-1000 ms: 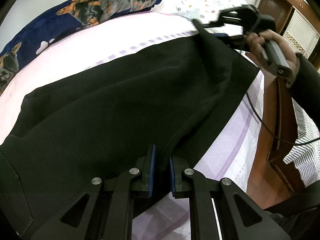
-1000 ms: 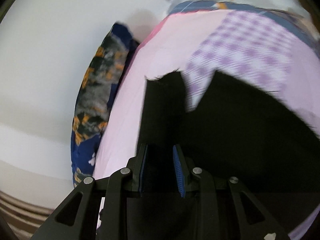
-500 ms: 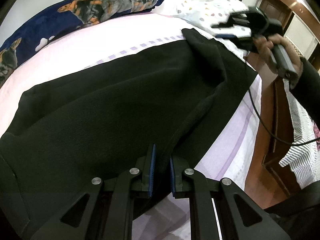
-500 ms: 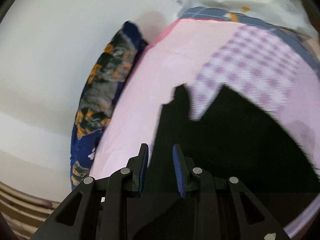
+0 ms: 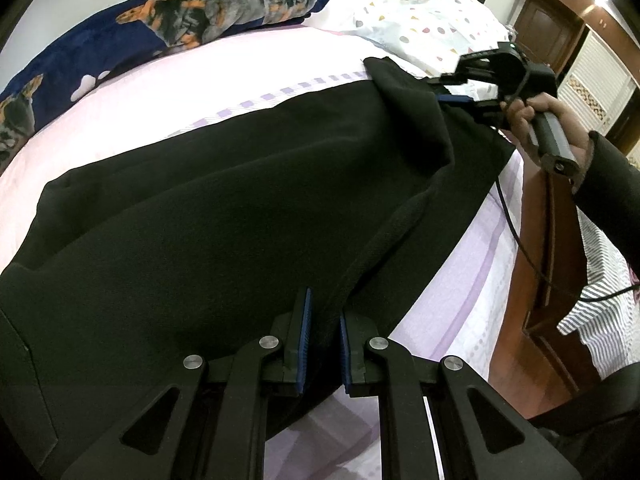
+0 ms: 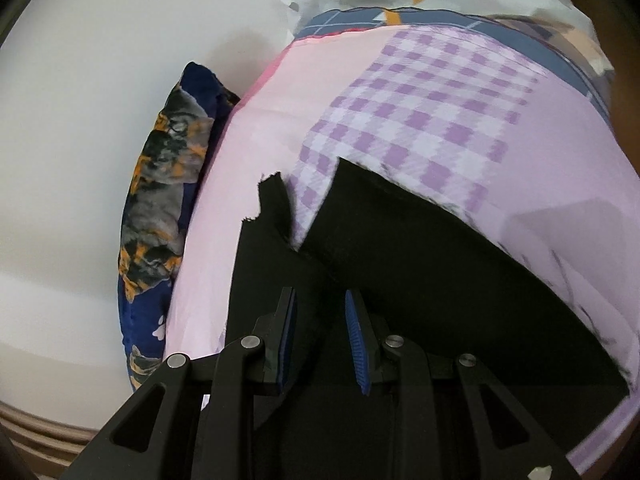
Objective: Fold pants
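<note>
Black pants (image 5: 224, 208) lie lengthwise across the pink bed sheet (image 5: 224, 80), one leg folded over the other. My left gripper (image 5: 323, 334) is shut on a ridge of the black cloth at the near edge. In the left wrist view my right gripper (image 5: 452, 94), held by a hand, clamps the far hem end of the pants. Seen from the right wrist, my right gripper (image 6: 320, 328) is shut on the black pants (image 6: 420, 264), and both hem corners lie ahead of it on the checked part of the sheet (image 6: 432, 120).
A dark blue dog-print pillow (image 5: 172, 28) lies along the wall side of the bed. A white dotted pillow (image 5: 432, 28) sits at the head. At the right, the bed edge drops to a wooden frame (image 5: 548, 248) and striped cloth (image 5: 600, 304).
My right gripper has carried the hem end to the right and lower toward the sheet, stretching the leg flatter. My left gripper has kept still, gripping the cloth.
</note>
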`<action>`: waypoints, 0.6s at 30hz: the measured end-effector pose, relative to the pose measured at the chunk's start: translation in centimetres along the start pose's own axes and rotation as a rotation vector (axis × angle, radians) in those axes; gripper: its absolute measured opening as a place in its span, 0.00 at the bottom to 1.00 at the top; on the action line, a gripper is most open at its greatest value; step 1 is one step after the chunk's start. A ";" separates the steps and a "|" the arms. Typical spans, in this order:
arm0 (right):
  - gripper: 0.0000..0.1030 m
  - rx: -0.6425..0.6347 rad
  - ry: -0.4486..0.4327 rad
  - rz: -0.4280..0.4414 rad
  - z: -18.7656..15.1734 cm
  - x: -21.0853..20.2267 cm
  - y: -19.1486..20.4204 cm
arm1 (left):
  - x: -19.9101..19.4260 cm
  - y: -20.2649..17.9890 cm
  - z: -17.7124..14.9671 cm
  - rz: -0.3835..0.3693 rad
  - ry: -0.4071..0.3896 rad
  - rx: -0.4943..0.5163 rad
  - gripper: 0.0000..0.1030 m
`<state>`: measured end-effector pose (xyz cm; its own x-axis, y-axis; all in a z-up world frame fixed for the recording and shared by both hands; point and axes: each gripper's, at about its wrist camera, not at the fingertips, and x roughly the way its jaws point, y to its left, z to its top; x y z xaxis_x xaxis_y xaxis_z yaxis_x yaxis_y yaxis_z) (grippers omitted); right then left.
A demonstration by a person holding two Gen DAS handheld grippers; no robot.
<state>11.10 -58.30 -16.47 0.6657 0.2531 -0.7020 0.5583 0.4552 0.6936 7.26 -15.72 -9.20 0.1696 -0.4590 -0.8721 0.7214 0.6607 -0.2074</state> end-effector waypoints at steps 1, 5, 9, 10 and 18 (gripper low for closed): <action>0.23 -0.007 0.000 -0.001 0.2 0.2 0.2 | 0.0 0.0 0.0 0.002 0.001 0.002 0.13; 0.06 -0.052 0.002 -0.018 0.6 0.3 1.0 | 0.0 -0.2 0.1 0.010 0.003 0.006 0.13; 0.04 -0.063 -0.028 -0.002 0.4 -1.3 1.4 | 0.1 -0.3 0.1 0.011 0.004 0.005 0.13; 0.04 -0.068 -0.043 -0.003 0.4 -2.1 1.5 | 0.1 -0.3 0.1 0.012 0.004 0.006 0.13; 0.04 -0.058 -0.149 -0.074 -0.2 -9.4 -0.6 | 0.1 -0.6 0.2 0.031 0.012 0.023 0.13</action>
<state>4.40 -60.75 -10.28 0.6921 0.0898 -0.7162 0.5818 0.5178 0.6272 6.97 -16.31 -9.04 0.1843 -0.4308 -0.8835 0.7310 0.6609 -0.1698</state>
